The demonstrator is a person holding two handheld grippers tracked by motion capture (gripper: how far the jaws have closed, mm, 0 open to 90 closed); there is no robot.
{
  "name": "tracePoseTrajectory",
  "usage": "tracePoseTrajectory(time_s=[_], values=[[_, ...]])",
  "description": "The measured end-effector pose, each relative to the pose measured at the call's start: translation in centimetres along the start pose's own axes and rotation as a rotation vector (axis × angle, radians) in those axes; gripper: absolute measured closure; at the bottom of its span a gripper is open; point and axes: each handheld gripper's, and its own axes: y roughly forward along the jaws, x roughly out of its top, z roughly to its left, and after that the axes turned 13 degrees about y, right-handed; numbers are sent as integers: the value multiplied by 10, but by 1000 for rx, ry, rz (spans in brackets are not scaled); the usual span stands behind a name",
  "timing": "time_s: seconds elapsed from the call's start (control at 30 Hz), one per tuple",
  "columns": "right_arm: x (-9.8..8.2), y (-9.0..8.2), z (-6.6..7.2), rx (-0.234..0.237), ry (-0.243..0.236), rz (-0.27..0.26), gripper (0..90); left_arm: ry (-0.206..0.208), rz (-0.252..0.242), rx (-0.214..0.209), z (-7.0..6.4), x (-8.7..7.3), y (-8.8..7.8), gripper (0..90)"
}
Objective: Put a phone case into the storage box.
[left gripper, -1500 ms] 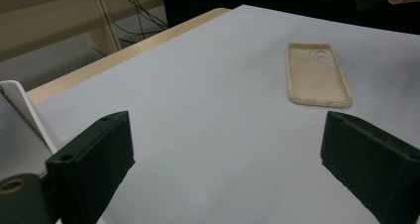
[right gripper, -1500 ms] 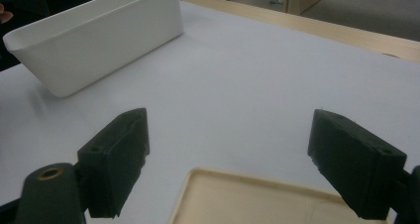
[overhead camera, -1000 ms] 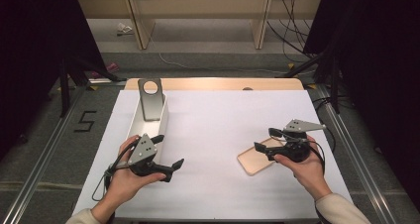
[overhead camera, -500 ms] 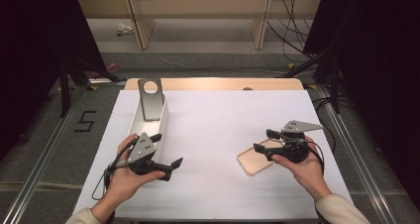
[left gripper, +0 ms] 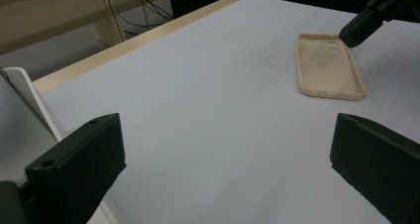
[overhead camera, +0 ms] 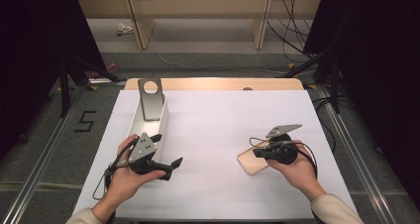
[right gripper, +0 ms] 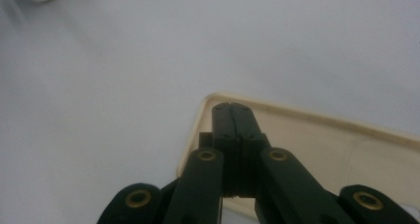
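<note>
A beige phone case (overhead camera: pixel 249 162) lies open side up on the white table cover, right of the middle. My right gripper (overhead camera: pixel 256 153) hovers over its near corner, pointing left. Its jaws have just been closing and now meet with nothing between them, as the right gripper view (right gripper: pixel 232 107) shows above the case (right gripper: pixel 317 140). My left gripper (overhead camera: pixel 167 149) is held at the left by the tray, jaws wide apart and empty. In the left gripper view (left gripper: pixel 225 149) the case (left gripper: pixel 329 70) lies far right, with the right gripper's tip (left gripper: pixel 349 35) at its far end.
A long white tray (overhead camera: pixel 134 121) stands at the left, with a grey metal plate with a round hole (overhead camera: pixel 150 100) leaning in its far end. The wooden table edge (overhead camera: pixel 213 84) runs along the back. Cables lie on the floor beyond.
The right gripper's jaws, open in both earlier frames, have come together over the case. The left hand and its gripper have stayed put.
</note>
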Motion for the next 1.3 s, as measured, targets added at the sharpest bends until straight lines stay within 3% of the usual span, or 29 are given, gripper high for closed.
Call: tracePoseTrajectory(time_s=[0.17, 0.47, 1.03, 1.3], values=[[-1, 6, -5, -10, 43, 75, 900, 6, 2, 0, 0, 0, 0, 2], [-3, 25, 1, -8, 21, 221, 900, 12, 5, 2, 0, 0, 0, 4], [-8, 31, 1, -48, -5, 339, 900, 15, 9, -4, -1, 0, 1, 6], [-12, 24, -1, -80, -32, 446, 900, 15, 9, -9, -2, -1, 1, 6]])
